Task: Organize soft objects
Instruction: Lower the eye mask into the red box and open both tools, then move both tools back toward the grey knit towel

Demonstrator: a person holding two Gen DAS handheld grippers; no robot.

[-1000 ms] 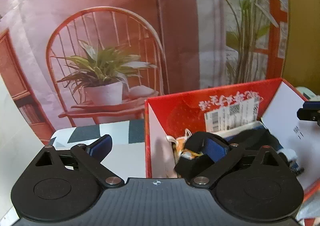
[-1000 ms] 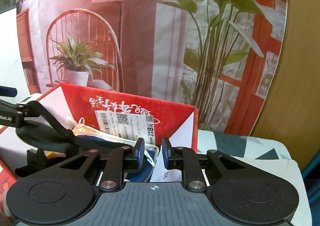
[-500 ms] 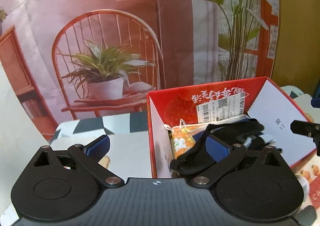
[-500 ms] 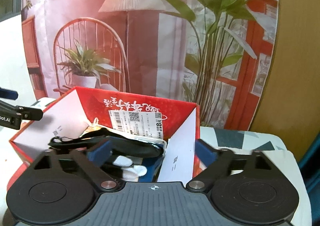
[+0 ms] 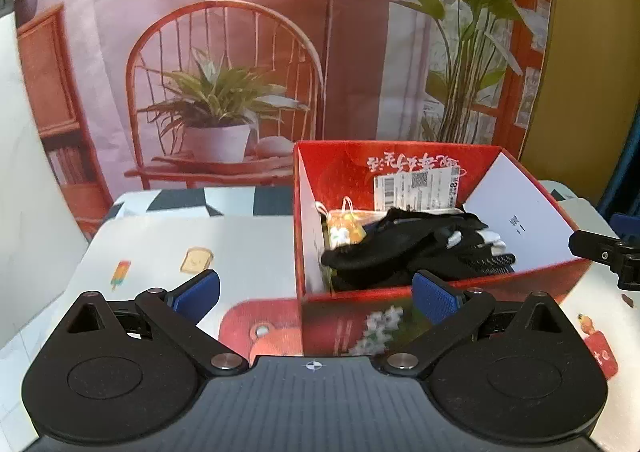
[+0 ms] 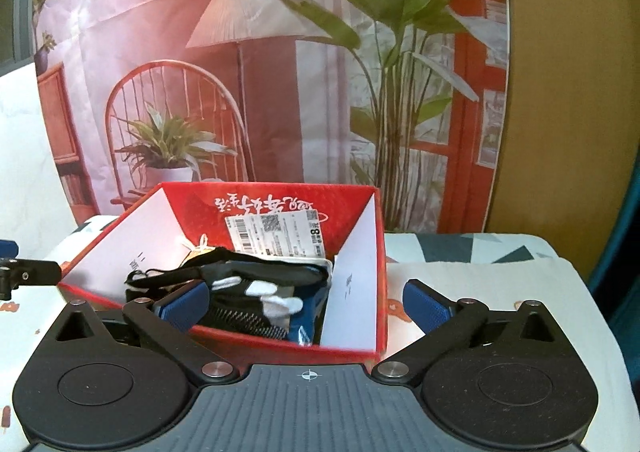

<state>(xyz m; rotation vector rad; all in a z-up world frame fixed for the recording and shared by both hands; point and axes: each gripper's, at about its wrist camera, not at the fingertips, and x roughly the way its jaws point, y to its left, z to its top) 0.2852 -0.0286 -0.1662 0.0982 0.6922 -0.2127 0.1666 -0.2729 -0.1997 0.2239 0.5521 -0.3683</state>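
Left tool point(image 5: 316, 292) hangs in front of the red box point(image 5: 440, 298), its blue pads point(image 5: 198, 288) spread wide with nothing between them. Inside the box, a black soft bundle point(image 5: 384, 248) is heaped with white-tipped gloves point(image 6: 266, 292) against the back wall, under a white label point(image 6: 280, 238). Right tool point(image 6: 306, 302) next, jaws opening, pads wide apart and clear of the pile, near the box's front rim. Patterned table point(image 5: 168, 244) beneath.
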